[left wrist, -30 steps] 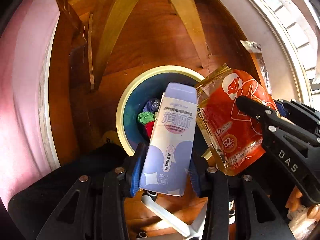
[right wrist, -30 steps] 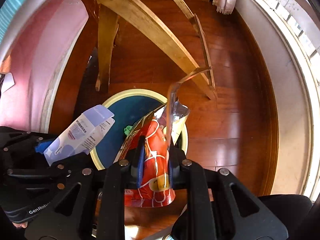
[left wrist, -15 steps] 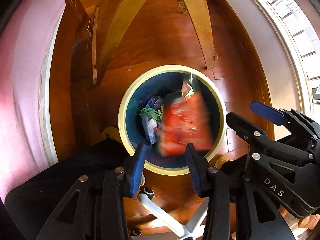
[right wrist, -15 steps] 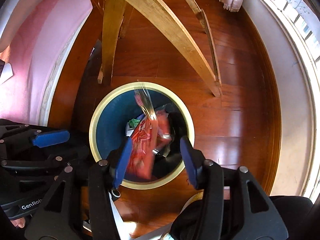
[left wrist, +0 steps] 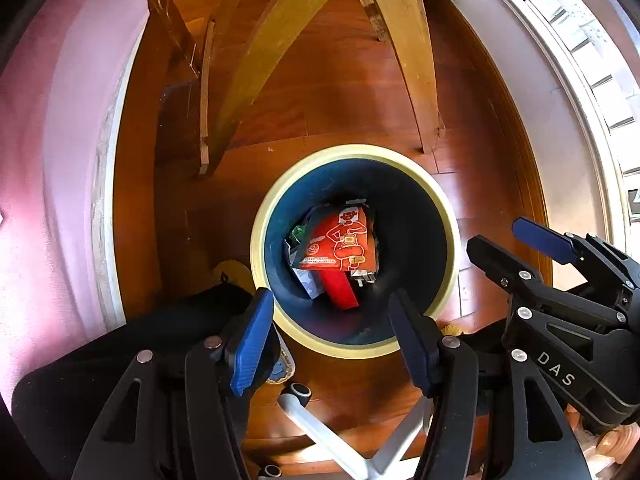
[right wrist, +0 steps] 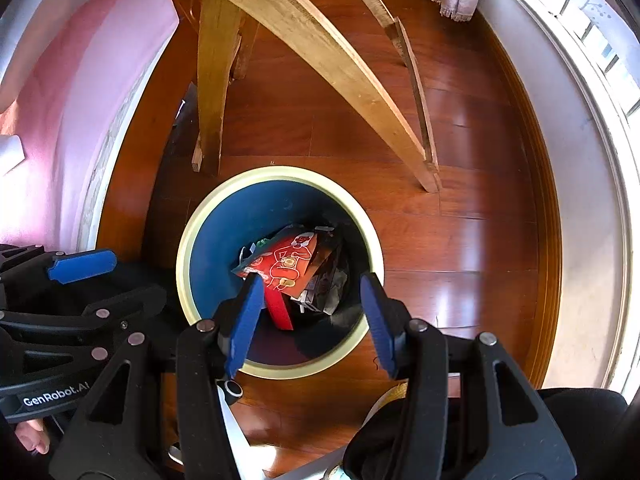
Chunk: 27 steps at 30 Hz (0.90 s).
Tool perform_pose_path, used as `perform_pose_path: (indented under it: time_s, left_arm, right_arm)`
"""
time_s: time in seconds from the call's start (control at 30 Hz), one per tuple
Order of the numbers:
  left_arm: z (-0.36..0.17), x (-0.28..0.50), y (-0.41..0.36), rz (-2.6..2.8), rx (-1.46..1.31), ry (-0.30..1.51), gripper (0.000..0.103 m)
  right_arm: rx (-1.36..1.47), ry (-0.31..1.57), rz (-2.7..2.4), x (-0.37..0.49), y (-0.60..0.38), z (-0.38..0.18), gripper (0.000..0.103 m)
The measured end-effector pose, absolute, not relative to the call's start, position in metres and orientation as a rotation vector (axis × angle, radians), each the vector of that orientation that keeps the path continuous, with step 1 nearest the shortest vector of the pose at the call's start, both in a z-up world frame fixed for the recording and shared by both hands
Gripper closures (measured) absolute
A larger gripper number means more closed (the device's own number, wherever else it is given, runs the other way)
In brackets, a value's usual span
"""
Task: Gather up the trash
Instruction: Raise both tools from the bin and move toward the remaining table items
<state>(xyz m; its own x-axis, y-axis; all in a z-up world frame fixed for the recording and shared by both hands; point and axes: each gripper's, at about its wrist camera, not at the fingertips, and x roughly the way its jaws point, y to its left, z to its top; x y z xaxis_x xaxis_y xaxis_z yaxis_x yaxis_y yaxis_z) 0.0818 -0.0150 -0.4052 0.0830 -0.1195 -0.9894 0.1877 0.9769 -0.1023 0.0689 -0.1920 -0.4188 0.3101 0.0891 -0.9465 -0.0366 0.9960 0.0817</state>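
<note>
The left claw (left wrist: 332, 336) is hanging straight over the round bin (left wrist: 448, 216) with its jaws still spreading apart and nothing between the blue pads, while the right claw (right wrist: 310, 322) is pointing steeply down at the same bin (right wrist: 184, 256), jaws standing apart and likewise gripping nothing. The orange-red wrapper (left wrist: 340, 246) is lying inside the bin on top of the other trash (a red strip, a pale carton corner and something green are peeking out around it), its printed line drawing facing up. In the right wrist view the same wrapper (right wrist: 286, 266) is showing just past the tip of the left-hand pad, down in the blue interior. The bin is standing on the reddish wooden floor (right wrist: 460, 240), near the slanting wooden legs (right wrist: 320, 52) of a piece of furniture. The right claw's black frame (left wrist: 560, 320) is sitting just beside the bin's cream rim in the left wrist view.
</note>
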Motion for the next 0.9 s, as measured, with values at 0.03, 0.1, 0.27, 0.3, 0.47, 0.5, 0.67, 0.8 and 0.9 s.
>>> perform_pose_path:
  time_s: [0.03, 0.1, 0.27, 0.3, 0.47, 0.5, 0.67, 0.8, 0.9]
  left_arm:
    - [-0.403, 0.081, -0.014, -0.227, 0.056, 1.464, 0.042]
    - [-0.400, 0.081, -0.014, -0.225, 0.059, 1.453, 0.042]
    - [-0.391, 0.076, -0.013, -0.235, 0.068, 1.432, 0.042]
    - [-0.388, 0.074, -0.014, -0.237, 0.071, 1.426, 0.042]
    - [-0.371, 0.066, -0.017, -0.242, 0.089, 1.384, 0.042]
    - [-0.366, 0.064, -0.017, -0.243, 0.091, 1.375, 0.042]
    - [-0.333, 0.049, -0.014, -0.269, 0.094, 1.304, 0.042]
    - [-0.302, 0.037, -0.006, -0.267, 0.097, 1.231, 0.042]
    - [-0.269, 0.028, 0.002, -0.267, 0.104, 1.163, 0.042]
  right_arm:
    - [0.050, 1.251, 0.082, 0.068, -0.193, -0.418, 0.055]
    - [0.053, 1.248, 0.082, 0.067, -0.194, -0.417, 0.055]
    - [0.051, 1.237, 0.084, 0.062, -0.195, -0.409, 0.055]
    - [0.052, 1.236, 0.083, 0.060, -0.196, -0.407, 0.055]
    - [0.080, 1.240, 0.071, 0.052, -0.204, -0.397, 0.055]
    - [0.094, 1.241, 0.068, 0.049, -0.206, -0.393, 0.055]
    - [0.109, 1.230, 0.093, 0.034, -0.209, -0.367, 0.055]
    - [0.082, 1.193, 0.133, 0.021, -0.203, -0.335, 0.055]
    - [0.061, 1.156, 0.165, 0.012, -0.196, -0.308, 0.055]
